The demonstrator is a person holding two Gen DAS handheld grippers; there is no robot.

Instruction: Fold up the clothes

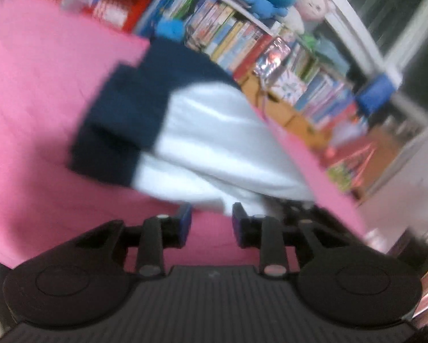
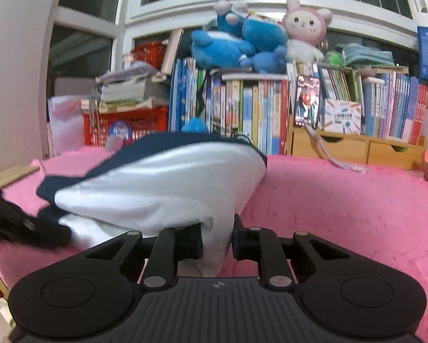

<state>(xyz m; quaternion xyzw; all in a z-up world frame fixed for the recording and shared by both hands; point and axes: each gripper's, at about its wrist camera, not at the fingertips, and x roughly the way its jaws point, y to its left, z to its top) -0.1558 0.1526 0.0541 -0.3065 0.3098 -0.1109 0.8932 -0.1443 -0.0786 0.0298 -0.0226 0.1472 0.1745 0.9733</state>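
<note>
A white and navy garment (image 1: 214,143) lies bunched on the pink blanket (image 1: 42,85). My left gripper (image 1: 211,223) stands open just short of its white edge, and only pink shows between the fingers. This view is blurred and tilted. In the right wrist view the garment (image 2: 156,183) rises in a fold over the pink blanket (image 2: 342,214). A bunch of its white cloth runs down between the fingers of my right gripper (image 2: 216,241), which is shut on it. The navy part (image 2: 185,140) lies along the far side.
A black gripper body (image 2: 11,214) rests at the garment's left end. Behind the blanket stand a bookshelf (image 2: 256,108), plush toys (image 2: 242,40) on top, a red basket (image 2: 128,123) and wooden drawers (image 2: 356,148). The blanket's right half (image 2: 371,200) is bare.
</note>
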